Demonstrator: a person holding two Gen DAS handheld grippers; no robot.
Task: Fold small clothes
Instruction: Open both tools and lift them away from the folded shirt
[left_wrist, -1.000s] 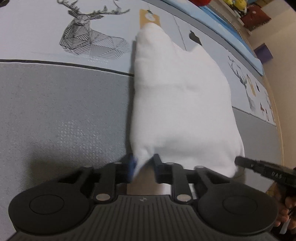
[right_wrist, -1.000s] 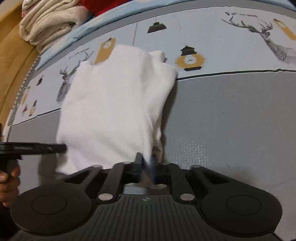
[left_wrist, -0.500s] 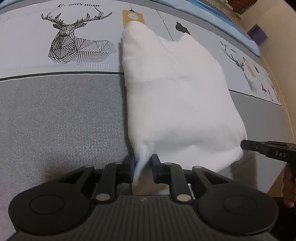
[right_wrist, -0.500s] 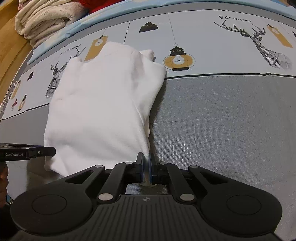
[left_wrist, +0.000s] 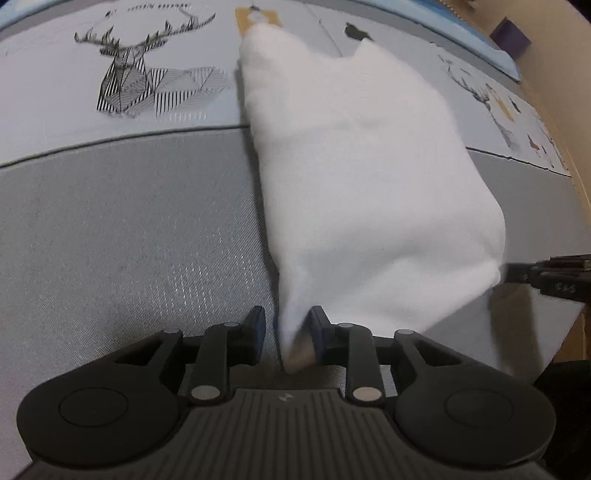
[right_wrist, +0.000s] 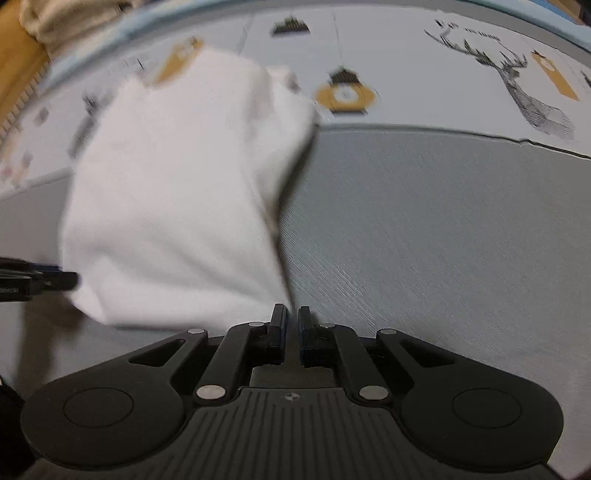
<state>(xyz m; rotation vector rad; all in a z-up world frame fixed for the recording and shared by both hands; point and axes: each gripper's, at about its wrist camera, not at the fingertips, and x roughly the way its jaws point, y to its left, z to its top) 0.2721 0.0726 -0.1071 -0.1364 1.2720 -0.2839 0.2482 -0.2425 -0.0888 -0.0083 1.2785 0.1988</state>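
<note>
Opening left gripper around white garment corner; right gripper pinching other

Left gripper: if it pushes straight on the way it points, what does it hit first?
The white garment: its corner already hangs between the left gripper jaws, which have just been opening. Beyond it lies the grey mat, though depth is unclear.

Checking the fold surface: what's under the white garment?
The white garment lies across the mat's grey band and printed strip, covering part of a yellow tag print. Anything beneath stays hidden.
</note>
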